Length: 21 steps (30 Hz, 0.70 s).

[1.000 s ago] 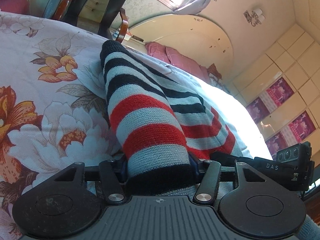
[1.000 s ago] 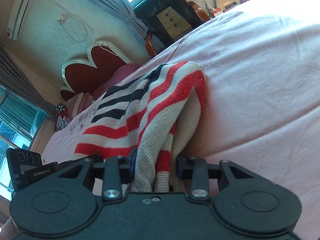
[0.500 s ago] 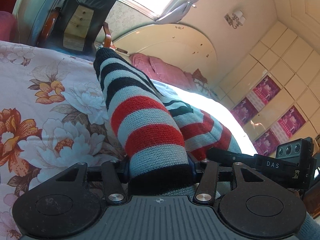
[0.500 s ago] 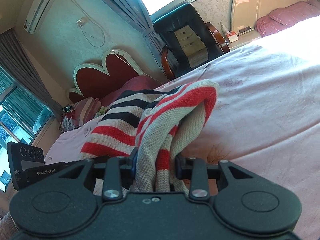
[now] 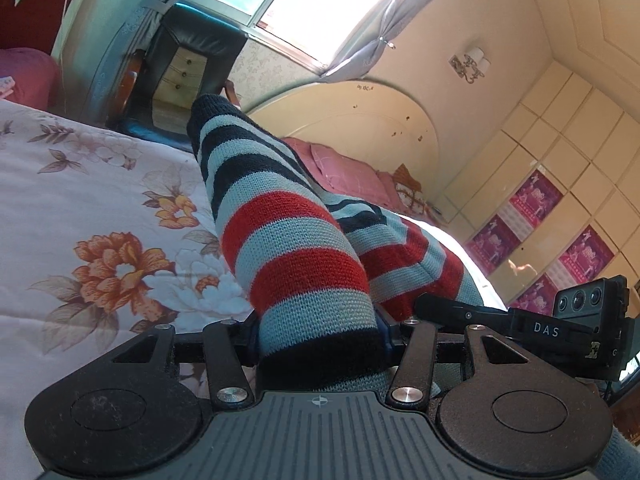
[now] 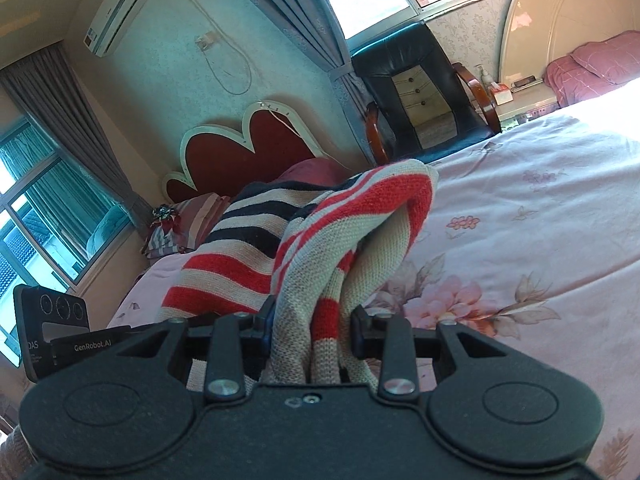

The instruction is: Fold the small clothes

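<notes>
A small knitted sweater (image 5: 296, 248) with red, navy and pale stripes hangs between my two grippers above a floral bed cover (image 5: 80, 216). My left gripper (image 5: 316, 334) is shut on a thick striped part with a dark cuff, which fills the space between its pads. My right gripper (image 6: 314, 326) is shut on a bunched fold of the same sweater (image 6: 332, 248), whose pale inner side shows. Each view shows the other gripper's black body at its edge: the right one (image 5: 560, 328) and the left one (image 6: 52, 328). The sweater's lower part is hidden behind the gripper bodies.
The bed cover (image 6: 540, 220) spreads wide under both grippers. A black leather armchair (image 6: 420, 92) stands beyond the bed's far edge beneath a window. A red heart-shaped headboard (image 6: 244, 148) and a cream arched headboard (image 5: 352, 124) with pink pillows (image 5: 352, 176) lie further back.
Both grippers have risen with the sweater still held, so more of the room, window and armchair shows. The sweater has lifted off the bed cover.
</notes>
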Each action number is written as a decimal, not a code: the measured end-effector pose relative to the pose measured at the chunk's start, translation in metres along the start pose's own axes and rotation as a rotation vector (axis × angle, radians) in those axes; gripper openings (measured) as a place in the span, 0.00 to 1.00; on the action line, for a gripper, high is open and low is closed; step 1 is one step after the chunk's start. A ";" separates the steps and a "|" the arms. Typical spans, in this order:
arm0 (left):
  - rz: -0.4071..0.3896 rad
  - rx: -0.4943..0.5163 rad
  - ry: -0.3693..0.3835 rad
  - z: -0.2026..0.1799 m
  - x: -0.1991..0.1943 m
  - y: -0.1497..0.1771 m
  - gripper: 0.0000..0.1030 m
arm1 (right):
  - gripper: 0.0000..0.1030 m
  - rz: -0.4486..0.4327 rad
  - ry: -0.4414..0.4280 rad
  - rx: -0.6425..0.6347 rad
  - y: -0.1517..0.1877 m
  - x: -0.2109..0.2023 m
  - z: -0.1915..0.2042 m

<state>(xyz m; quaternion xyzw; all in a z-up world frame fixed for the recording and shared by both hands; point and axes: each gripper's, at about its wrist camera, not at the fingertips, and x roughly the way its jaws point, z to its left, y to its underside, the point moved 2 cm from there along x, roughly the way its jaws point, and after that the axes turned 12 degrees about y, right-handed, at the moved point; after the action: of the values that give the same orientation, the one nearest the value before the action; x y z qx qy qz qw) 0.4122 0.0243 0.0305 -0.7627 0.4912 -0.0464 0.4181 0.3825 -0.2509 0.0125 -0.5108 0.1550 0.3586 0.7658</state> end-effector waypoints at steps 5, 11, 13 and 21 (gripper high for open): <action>0.002 -0.005 -0.017 0.019 -0.055 0.006 0.50 | 0.32 0.020 -0.046 -0.047 0.013 0.009 0.044; -0.004 -0.044 -0.031 0.070 -0.116 0.016 0.50 | 0.32 0.038 -0.070 -0.077 0.044 0.036 0.100; 0.006 -0.073 -0.031 0.092 -0.129 0.018 0.50 | 0.32 0.043 -0.072 -0.080 0.056 0.047 0.117; 0.055 -0.119 -0.238 0.170 -0.136 0.059 0.65 | 0.37 0.144 -0.003 0.025 0.110 0.122 0.122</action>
<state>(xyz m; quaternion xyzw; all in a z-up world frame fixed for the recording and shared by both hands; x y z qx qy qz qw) 0.3822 0.2223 -0.0740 -0.7726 0.4607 0.0852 0.4285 0.3736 -0.0694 -0.0823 -0.4880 0.1948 0.4115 0.7447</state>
